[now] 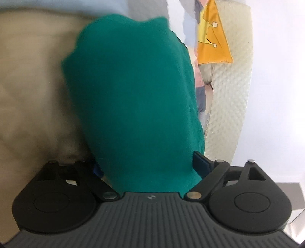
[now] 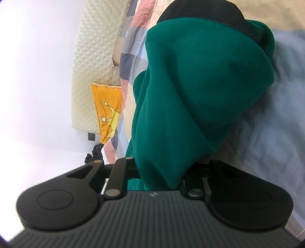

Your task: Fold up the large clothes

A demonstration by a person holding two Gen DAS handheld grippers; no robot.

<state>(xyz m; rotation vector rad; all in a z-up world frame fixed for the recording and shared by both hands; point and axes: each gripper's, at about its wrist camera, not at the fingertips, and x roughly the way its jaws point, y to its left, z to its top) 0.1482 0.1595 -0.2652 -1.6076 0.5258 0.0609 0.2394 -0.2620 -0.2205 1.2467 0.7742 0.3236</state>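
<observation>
A large green garment fills the middle of the left wrist view and lies bunched between the wide-set jaws of my left gripper. It hides the fingertips. Blue pads show at either side of the cloth, and the right pad's face is still bare. In the right wrist view the same green garment, with a black band at its far end, hangs in folds from my right gripper. That gripper's jaws stand close together, pinching a gathered fold that covers the fingers.
A beige sheet lies to the left and a pale blue sheet to the right. A cream quilted panel, an orange cushion and a plaid cloth stand by the white wall.
</observation>
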